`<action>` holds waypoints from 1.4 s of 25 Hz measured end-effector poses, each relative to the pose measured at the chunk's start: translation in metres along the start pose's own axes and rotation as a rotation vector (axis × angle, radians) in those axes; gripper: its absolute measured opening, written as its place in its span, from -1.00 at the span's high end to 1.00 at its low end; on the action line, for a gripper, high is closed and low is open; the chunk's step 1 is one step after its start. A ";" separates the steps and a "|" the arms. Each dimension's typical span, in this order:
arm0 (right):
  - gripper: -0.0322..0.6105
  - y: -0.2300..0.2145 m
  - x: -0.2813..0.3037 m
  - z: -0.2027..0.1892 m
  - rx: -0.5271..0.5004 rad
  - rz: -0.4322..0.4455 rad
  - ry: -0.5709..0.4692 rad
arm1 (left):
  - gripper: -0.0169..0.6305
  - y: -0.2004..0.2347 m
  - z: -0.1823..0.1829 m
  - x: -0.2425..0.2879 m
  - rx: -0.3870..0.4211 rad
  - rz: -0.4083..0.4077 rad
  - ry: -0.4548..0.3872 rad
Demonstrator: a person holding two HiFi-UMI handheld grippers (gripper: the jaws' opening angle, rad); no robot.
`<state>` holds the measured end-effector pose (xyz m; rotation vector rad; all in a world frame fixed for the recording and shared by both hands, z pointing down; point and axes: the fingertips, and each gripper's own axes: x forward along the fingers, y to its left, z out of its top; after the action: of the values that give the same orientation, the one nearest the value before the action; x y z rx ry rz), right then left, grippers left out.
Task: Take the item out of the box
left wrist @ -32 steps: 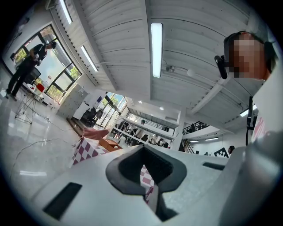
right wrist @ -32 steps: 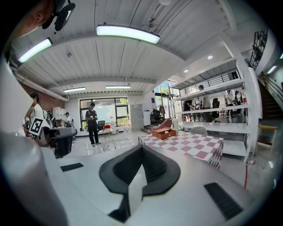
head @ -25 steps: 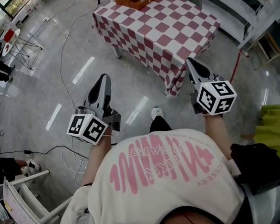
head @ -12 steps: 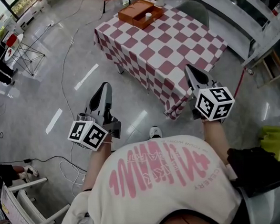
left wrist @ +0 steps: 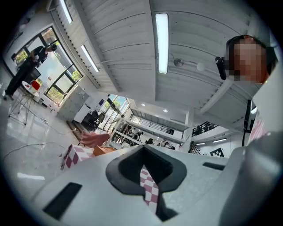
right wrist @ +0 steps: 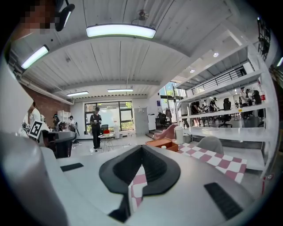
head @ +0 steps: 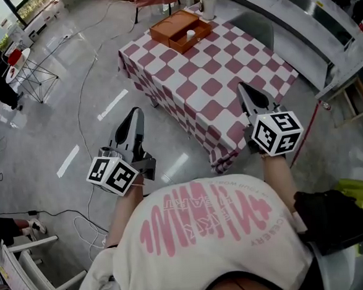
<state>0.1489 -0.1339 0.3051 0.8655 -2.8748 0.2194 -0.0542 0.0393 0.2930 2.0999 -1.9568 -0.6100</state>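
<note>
Lying diagonal on checkered table [head: 226, 76], orange box [head: 171, 29], left gripper [head: 135, 115], right gripper [head: 246, 90], jaws closed, empty

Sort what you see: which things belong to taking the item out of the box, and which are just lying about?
Job: orange box, white item inside it, left gripper, right gripper.
Lying about: white container, grey chair.

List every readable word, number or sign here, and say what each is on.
"HEART", seemingly, upside down in pink on the white shirt; its other pink lines are too warped to read.
On the left gripper and right gripper: black-and-white square markers, no letters.
In the left gripper view, a wall sign: a square marker, no words.
</note>
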 end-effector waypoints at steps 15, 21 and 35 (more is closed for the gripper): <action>0.89 -0.041 0.034 0.004 0.014 0.019 0.003 | 0.93 0.011 -0.009 0.052 -0.009 0.009 -0.003; 0.89 -0.046 0.036 -0.005 0.038 0.010 0.006 | 0.93 0.012 -0.015 0.055 -0.006 0.005 0.032; 0.89 -0.054 0.076 -0.022 0.090 -0.002 0.042 | 0.93 0.051 -0.023 0.077 -0.035 0.010 0.071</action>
<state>0.1181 -0.2156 0.3448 0.8674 -2.8448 0.3652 -0.0871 -0.0444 0.3232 2.0603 -1.9032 -0.5558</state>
